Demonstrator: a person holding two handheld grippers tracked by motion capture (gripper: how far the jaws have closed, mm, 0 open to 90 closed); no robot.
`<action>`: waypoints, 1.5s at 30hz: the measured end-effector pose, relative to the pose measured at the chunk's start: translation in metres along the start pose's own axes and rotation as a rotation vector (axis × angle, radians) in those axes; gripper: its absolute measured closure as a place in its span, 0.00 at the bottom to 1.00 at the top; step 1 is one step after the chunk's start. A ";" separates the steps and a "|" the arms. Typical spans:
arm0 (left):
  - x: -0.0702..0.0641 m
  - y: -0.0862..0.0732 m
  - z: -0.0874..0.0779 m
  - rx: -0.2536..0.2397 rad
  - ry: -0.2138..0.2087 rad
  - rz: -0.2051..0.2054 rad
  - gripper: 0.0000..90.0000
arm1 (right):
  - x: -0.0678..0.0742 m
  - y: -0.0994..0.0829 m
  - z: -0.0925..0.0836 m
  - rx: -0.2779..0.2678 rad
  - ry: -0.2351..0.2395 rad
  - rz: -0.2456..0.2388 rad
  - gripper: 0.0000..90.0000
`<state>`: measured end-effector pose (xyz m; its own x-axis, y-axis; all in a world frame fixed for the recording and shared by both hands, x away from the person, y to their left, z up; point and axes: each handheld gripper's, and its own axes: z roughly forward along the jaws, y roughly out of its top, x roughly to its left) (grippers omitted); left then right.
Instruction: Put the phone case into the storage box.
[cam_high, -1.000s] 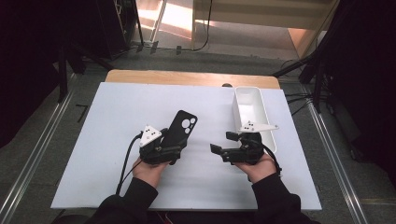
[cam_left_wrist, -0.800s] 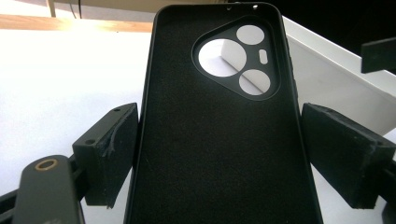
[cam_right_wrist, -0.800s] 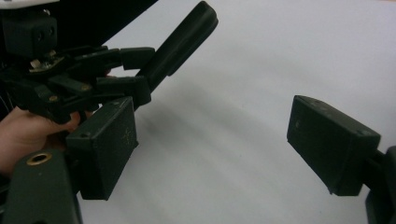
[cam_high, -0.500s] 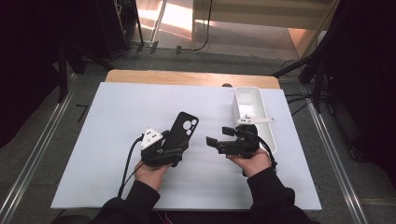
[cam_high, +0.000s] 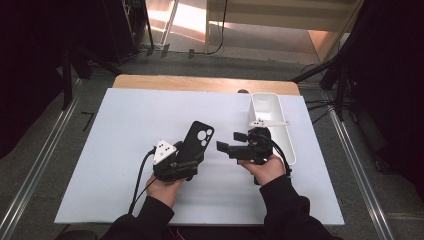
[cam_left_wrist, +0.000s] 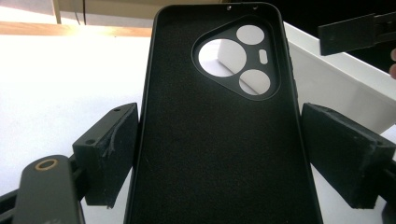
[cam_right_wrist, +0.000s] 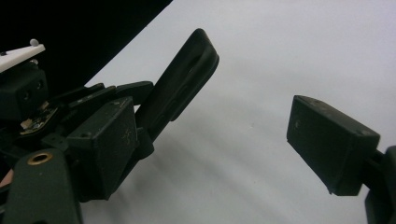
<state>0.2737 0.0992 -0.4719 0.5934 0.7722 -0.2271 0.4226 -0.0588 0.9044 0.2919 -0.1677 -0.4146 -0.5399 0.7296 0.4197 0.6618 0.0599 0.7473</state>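
On the white bench (cam_high: 100, 150), the left gripper (cam_high: 187, 159) has its jaws clamped on the long edges of a black phone case (cam_high: 198, 138), which tilts up and away from the hand with its camera cut-out at the far end. Just right of it, the right gripper (cam_high: 231, 142) points toward the case, jaws apart and holding nothing. A white bin (cam_high: 285, 137) stands at the bench's right side, beside the right hand (cam_high: 265, 167)

White table (cam_high: 125, 130), grey floor (cam_high: 50, 150), sunlit patch (cam_high: 192, 15)
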 end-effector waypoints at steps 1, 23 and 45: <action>0.000 0.000 0.001 0.004 -0.003 0.005 0.15 | 0.000 0.001 0.001 0.002 0.000 0.005 0.16; -0.005 -0.002 0.002 0.003 -0.005 0.002 0.15 | 0.000 0.018 0.034 0.045 0.028 0.055 0.26; -0.010 -0.005 0.004 0.005 -0.018 -0.011 0.15 | -0.008 0.028 0.057 0.116 0.055 0.200 0.66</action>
<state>0.2681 0.0892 -0.4754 0.6008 0.7613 -0.2439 0.4329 -0.0534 0.8998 0.3446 -0.1334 -0.4263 -0.4175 0.6972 0.5828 0.8121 -0.0014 0.5835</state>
